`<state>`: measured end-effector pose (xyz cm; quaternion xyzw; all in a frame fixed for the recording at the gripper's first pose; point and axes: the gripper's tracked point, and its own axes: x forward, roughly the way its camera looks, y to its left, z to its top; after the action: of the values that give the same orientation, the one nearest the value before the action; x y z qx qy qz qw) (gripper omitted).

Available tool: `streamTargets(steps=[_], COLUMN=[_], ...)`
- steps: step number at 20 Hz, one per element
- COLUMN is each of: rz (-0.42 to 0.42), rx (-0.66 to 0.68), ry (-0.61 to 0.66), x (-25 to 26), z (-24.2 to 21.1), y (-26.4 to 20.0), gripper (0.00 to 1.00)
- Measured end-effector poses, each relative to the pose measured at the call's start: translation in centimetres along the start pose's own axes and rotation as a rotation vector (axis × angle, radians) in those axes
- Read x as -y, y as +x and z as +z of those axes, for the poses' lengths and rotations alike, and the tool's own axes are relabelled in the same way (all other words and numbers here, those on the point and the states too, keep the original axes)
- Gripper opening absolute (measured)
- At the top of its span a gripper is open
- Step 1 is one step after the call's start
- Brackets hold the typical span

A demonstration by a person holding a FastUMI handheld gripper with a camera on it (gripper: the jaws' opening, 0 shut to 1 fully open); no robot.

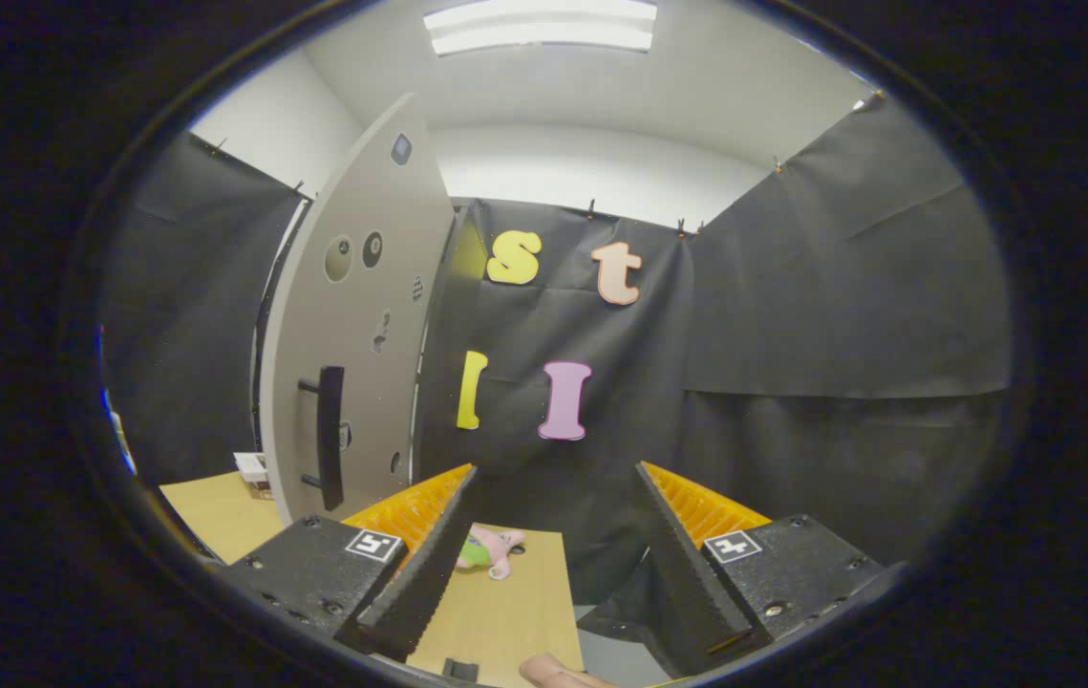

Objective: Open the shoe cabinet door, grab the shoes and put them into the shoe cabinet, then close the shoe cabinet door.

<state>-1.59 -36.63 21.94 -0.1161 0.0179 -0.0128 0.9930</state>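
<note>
Your claw [555, 535] is hanging wide open with nothing between its fingers, pointing toward the booth's black cloth wall. The shoe cabinet door [357, 315], a tall pale grey panel, is standing to the left of the claw and a little beyond the left finger, seen at a slant. Its dark vertical handle [330, 437] is sitting low on the panel, just above and beyond the left finger. From this angle it is hard to tell whether the door is already swung out or not; the cabinet's inside is hidden.

Below the claw, a light wooden surface [505, 602] is showing between the fingers, with a small pink and green plush toy [489, 551] lying on it beside the left finger. A hand [558, 672] is peeking in at the near edge of the surface.

The opening step looks like the one in hand. Try turning the claw left until the handle is lying squarely between the fingers. Approach level, close both fingers on the bar's middle, then pull along the door's arc, not straight back, so the grip is not slipping off.
</note>
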Motion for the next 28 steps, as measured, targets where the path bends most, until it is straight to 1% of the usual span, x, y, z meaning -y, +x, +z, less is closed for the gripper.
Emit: streamTargets(steps=[4,9,13,16,18,19,20,21,24,28], rz=[0.005,0.042,0.047,0.095,0.15,0.146,0.139,0.129,0.116,0.138], rx=[-0.035,-0.015,-0.052,-0.085,-0.108,-0.11,-0.073,-0.071,-0.072,-0.081], ry=[0.05,0.127,0.084,0.082,0.078,0.067,0.072,0.066,0.088,0.134], x=[-0.2,-2.9,-5.7,-9.5,-12.7,-13.7,-13.9,-14.1,-15.6,-17.3], z=[-1.0,-0.2,-1.0,-2.0,-2.7,-2.7,-1.4,-1.5,-1.8,-1.6], y=[2.2,4.5,6.5,7.2,7.5,7.4,7.3,7.3,6.7,6.3], gripper=[1.0,1.0,1.0,1.0,1.0,1.0,0.96,0.91,0.91,0.91])
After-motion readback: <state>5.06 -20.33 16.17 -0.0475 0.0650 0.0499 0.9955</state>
